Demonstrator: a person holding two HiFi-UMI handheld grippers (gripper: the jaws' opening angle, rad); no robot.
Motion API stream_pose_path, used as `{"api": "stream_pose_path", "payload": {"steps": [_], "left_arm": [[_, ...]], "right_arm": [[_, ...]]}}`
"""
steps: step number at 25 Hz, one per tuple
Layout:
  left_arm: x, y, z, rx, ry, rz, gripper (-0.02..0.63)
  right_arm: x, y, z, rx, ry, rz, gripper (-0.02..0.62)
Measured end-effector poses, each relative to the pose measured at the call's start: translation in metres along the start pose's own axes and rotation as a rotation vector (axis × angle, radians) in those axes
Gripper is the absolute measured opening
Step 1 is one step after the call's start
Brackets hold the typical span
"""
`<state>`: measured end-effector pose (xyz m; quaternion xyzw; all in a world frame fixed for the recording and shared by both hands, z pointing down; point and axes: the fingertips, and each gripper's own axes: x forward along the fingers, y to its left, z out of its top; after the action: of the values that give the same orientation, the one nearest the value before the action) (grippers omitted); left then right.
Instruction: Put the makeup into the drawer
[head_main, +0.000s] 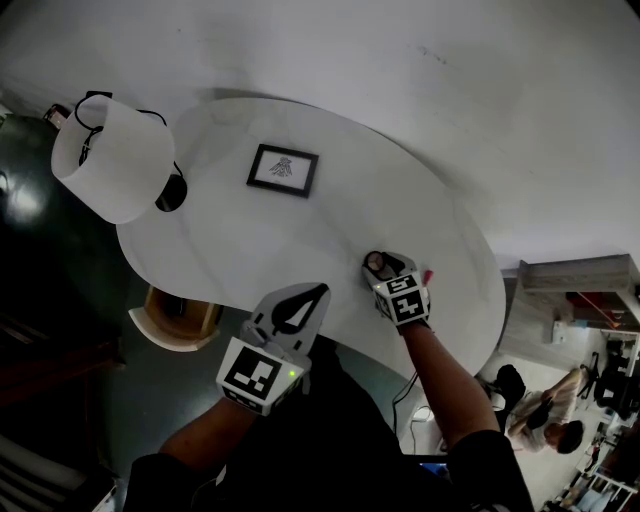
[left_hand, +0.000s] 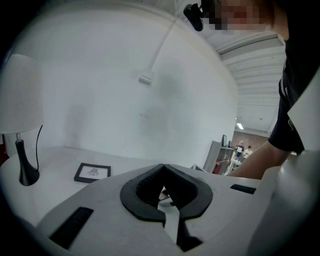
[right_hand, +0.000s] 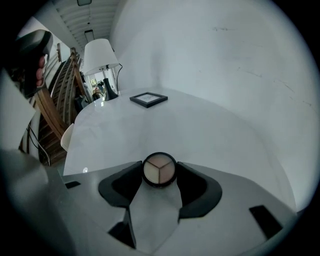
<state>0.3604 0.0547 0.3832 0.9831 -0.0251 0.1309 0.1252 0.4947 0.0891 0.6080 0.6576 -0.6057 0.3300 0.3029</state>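
The makeup is a round black compact (right_hand: 159, 169) with three beige shades, lying flat on the white round table (head_main: 300, 240) near its right front edge. My right gripper (right_hand: 160, 176) points steeply down at it, and both black pads touch the compact's sides, so the jaws are shut on it. From the head view the compact (head_main: 377, 264) shows just beyond the right gripper (head_main: 388, 272). My left gripper (head_main: 316, 291) hovers at the table's front edge, well left of the compact, jaws shut and empty; its tips meet in the left gripper view (left_hand: 162, 167). I see no drawer.
A white-shaded lamp (head_main: 110, 155) with a black base stands at the table's far left. A small black picture frame (head_main: 283, 169) lies at the back centre. A wooden chair (head_main: 178, 316) sits below the left front edge. A white wall runs behind; people stand far off at right (head_main: 545, 415).
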Motion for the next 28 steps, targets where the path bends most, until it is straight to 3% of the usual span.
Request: {"api": "stream_pose_path", "payload": {"steps": [10, 28], "left_arm": [[-0.017, -0.003, 0.005, 0.018, -0.008, -0.014, 0.011], [-0.087, -0.002, 0.019, 0.083, -0.031, -0.048, 0.011]], "right_arm": [[-0.011, 0.009, 0.002, 0.009, -0.013, 0.007, 0.216], [-0.093, 0.059, 0.032, 0.037, -0.091, -0.020, 0.215]]}}
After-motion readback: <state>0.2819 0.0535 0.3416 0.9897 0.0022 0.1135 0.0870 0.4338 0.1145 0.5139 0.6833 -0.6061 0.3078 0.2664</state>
